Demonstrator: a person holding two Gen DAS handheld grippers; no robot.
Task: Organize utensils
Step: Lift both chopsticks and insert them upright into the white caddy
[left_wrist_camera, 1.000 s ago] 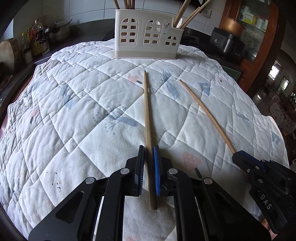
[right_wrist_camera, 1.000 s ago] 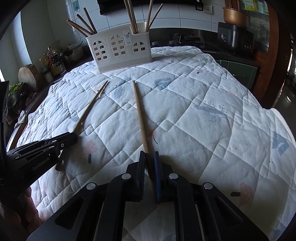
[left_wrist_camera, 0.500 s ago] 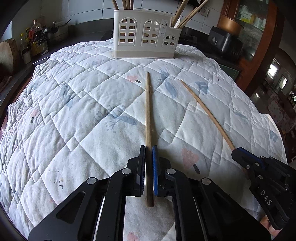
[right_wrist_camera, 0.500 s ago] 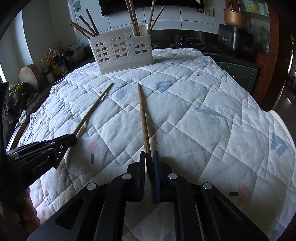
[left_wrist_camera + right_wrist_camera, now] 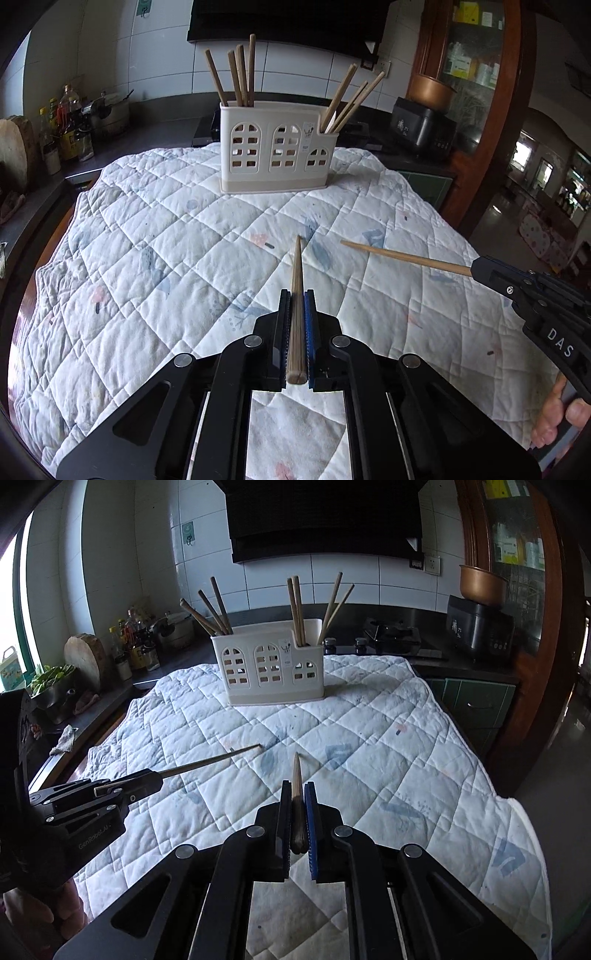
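My left gripper (image 5: 296,295) is shut on a wooden chopstick (image 5: 296,269) that points forward, lifted off the quilt. My right gripper (image 5: 298,786) is shut on a second wooden chopstick (image 5: 296,771), also raised. In the left wrist view the right gripper (image 5: 476,267) comes in from the right with its chopstick (image 5: 402,256) sticking out leftward. In the right wrist view the left gripper (image 5: 155,777) shows at the left with its chopstick (image 5: 210,761). A cream holder (image 5: 277,153) with arched cut-outs stands at the far end of the quilt, with several chopsticks upright in it.
A white quilted cloth (image 5: 147,258) covers the table. Bottles (image 5: 64,125) and a wooden block (image 5: 86,657) line the counter at the left. A black cooker (image 5: 480,627) sits on the counter at the right, beside a wooden cabinet (image 5: 480,110). Part of a hand (image 5: 554,413) shows at lower right.
Both grippers closed fully on their chopsticks and lifted them off the quilt. The views tipped upward, so the holder and the wall behind it now show in full.
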